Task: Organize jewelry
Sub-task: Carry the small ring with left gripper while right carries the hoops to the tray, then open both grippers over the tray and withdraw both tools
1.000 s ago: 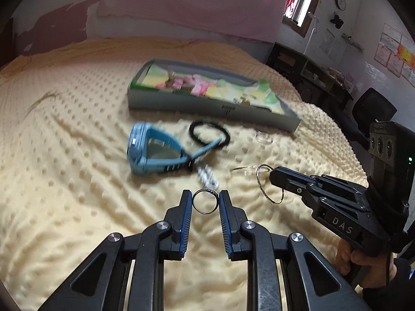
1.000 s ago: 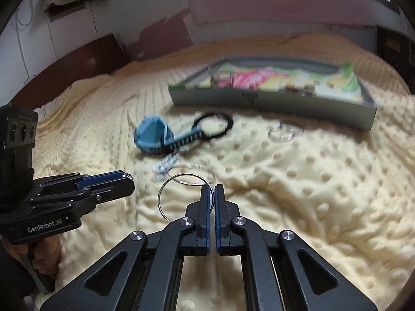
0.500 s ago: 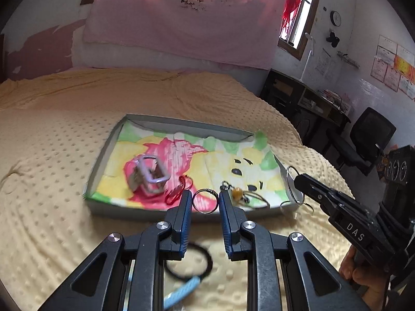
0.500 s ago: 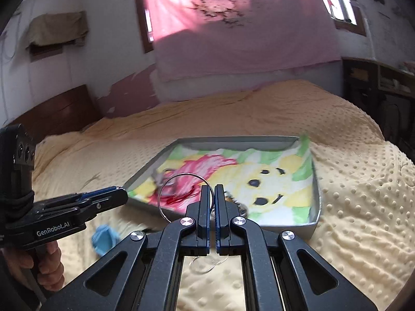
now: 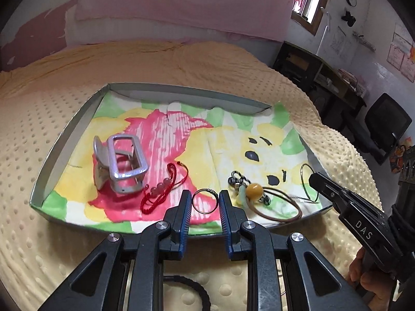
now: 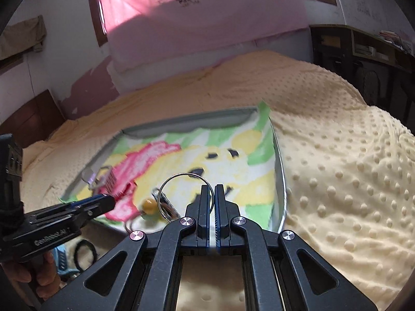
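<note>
Both loads carried off bedspread (image 5: 155, 59), now held over tray (image 5: 64, 140). Small ring (image 5: 205, 201) pinched between left gripper (image 5: 205, 203) fingers; thin bangle (image 6: 184, 196) clamped in right gripper (image 6: 212, 199) fingers, fully clenched. Drop-off probably next, clear of hair claw (image 5: 119, 163) and red bracelet (image 5: 160, 189) ahead-left.

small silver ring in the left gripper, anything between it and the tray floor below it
Nothing visible. The small silver ring hangs over a bare patch of the grey tray's cartoon liner, between the red cord bracelet and the amber bead.

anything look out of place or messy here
The tray's cartoon liner rides up over the far right corner instead of lying flat. A black hair tie lies outside the tray on the blanket.
</note>
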### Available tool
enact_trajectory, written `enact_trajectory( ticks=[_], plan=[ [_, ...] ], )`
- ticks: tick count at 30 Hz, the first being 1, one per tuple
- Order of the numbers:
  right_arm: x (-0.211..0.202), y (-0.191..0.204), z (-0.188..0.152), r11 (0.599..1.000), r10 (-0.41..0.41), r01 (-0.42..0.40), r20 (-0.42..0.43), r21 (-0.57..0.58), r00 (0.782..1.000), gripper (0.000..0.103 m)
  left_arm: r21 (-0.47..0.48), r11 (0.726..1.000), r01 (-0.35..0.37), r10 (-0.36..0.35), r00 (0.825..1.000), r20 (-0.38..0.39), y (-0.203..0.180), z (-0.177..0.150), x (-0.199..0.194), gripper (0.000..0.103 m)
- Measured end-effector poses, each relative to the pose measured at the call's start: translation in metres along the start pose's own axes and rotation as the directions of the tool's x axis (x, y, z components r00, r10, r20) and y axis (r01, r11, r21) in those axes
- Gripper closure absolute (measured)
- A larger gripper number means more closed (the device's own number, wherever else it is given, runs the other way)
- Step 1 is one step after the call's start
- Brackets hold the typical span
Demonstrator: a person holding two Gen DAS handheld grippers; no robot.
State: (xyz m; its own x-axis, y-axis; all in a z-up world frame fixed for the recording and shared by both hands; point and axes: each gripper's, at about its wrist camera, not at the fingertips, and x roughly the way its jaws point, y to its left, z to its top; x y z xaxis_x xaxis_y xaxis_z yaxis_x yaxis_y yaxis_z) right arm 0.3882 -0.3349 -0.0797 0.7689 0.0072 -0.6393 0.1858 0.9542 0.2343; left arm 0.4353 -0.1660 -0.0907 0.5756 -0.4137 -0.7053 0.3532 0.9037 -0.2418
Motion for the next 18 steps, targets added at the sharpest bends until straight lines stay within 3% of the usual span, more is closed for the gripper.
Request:
enact_trajectory(
  ticks=[3,5,6,9,12,13,16,18],
  plan=[
    [0.001,-0.006,-0.004,1.000,-0.004,0.004,-0.024,0.012,1.000,0.099,0.000,1.000,0.002,-0.002,1.000,0.010,-0.003,-0.003,-0.005,0.067],
    [-0.004,-0.006,-0.006,1.000,-0.002,0.003,-0.021,0.012,1.000,0.098,-0.003,1.000,-0.015,0.015,0.999,0.033,-0.006,-0.003,-0.012,0.038],
    [-0.008,-0.006,-0.007,1.000,-0.006,0.006,-0.015,0.010,1.000,0.092,-0.002,1.000,-0.023,0.023,0.998,0.054,-0.007,-0.004,-0.017,0.037],
    [-0.028,-0.007,-0.011,1.000,-0.004,0.003,0.032,0.015,0.999,0.063,0.002,1.000,-0.023,0.022,0.996,0.091,-0.012,-0.007,-0.037,0.037],
    [-0.062,-0.006,-0.014,1.000,0.010,-0.012,0.096,0.016,0.995,0.062,-0.003,1.000,-0.020,0.020,0.992,0.124,-0.017,-0.014,-0.065,0.032],
    [-0.078,-0.004,-0.016,1.000,0.018,-0.020,0.123,0.015,0.992,0.060,-0.004,1.000,-0.023,0.023,0.990,0.136,-0.019,-0.016,-0.074,0.023],
    [-0.125,0.001,-0.021,0.999,0.040,-0.043,0.199,0.011,0.979,0.043,-0.009,0.999,-0.031,0.032,0.978,0.205,-0.026,-0.026,-0.115,0.013],
    [-0.156,0.005,-0.024,0.999,0.048,-0.050,0.232,0.002,0.972,0.039,-0.010,1.000,-0.029,0.030,0.968,0.250,-0.032,-0.034,-0.146,0.010]
  ],
)
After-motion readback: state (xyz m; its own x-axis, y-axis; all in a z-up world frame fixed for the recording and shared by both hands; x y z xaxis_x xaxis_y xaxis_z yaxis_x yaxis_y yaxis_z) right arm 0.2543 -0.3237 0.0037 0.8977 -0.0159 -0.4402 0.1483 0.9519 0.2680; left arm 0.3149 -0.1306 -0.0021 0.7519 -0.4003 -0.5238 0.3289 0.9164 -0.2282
